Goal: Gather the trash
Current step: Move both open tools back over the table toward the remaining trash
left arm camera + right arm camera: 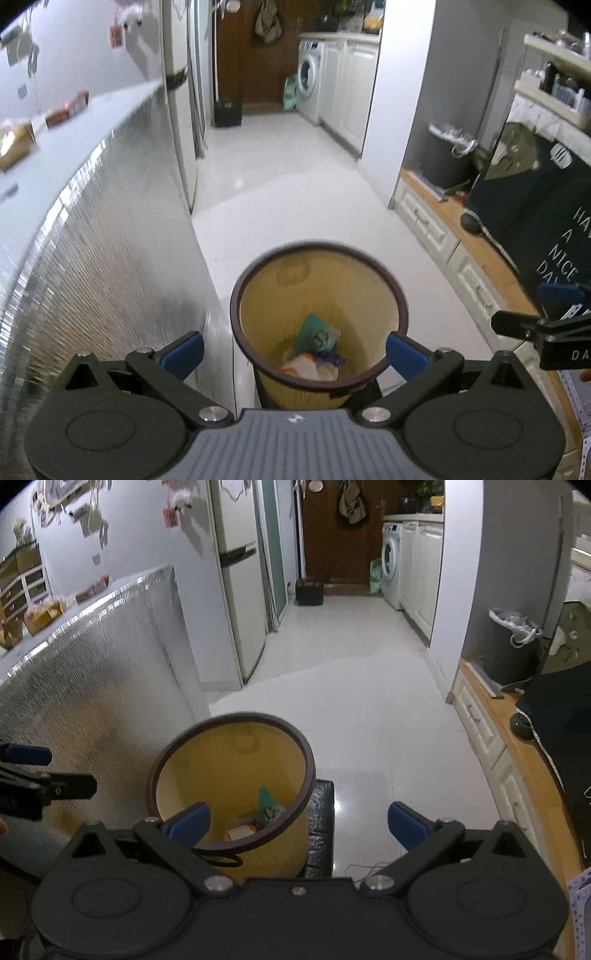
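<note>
Both grippers, left and right, are hovering released above the bin; its trash looks light, crumply, pinchable anywhere.

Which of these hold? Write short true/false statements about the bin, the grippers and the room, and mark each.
1. The bin holds trash. True.
2. The left gripper grips a wrapper. False: its jaws are open and hold nothing.
3. The right gripper is open. True.
4. The bin's rim is white. False: it is dark brown.
5. A washer stands at the far end. True.
</note>
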The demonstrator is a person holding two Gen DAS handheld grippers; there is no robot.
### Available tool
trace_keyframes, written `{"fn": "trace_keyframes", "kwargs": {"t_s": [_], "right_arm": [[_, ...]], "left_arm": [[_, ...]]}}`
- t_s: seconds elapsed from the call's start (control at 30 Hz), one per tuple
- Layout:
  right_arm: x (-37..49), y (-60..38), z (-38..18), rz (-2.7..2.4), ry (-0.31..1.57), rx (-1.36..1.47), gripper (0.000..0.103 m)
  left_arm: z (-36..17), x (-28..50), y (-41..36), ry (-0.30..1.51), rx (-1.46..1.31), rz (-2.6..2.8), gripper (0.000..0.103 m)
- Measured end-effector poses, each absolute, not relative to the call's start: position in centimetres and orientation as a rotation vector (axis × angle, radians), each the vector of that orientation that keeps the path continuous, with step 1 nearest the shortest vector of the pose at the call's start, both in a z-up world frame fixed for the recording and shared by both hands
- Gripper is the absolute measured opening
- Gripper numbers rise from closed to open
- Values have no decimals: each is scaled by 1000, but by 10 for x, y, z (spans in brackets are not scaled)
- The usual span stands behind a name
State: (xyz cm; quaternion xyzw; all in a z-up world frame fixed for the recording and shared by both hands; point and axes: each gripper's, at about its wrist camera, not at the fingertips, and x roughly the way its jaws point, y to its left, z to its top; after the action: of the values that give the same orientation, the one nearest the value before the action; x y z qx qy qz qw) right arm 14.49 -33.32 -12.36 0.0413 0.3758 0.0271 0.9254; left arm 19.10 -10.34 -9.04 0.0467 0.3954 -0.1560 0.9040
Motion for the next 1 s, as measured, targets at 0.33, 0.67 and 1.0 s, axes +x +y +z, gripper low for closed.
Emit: {"fn": "trace_keyframes", "kwargs": {"t_s": [0.33, 0.67, 1.0], "right_arm": [[109, -342, -89, 49, 611, 134, 103], [108, -319, -38, 148, 395, 158, 103], [146, -245, 17, 334, 243, 114, 103]], "left_arm": [[-41, 160, -96, 640, 99, -342, 103], [20, 143, -53, 449, 104, -253, 103], [63, 150, 31, 353, 81, -93, 103]]}}
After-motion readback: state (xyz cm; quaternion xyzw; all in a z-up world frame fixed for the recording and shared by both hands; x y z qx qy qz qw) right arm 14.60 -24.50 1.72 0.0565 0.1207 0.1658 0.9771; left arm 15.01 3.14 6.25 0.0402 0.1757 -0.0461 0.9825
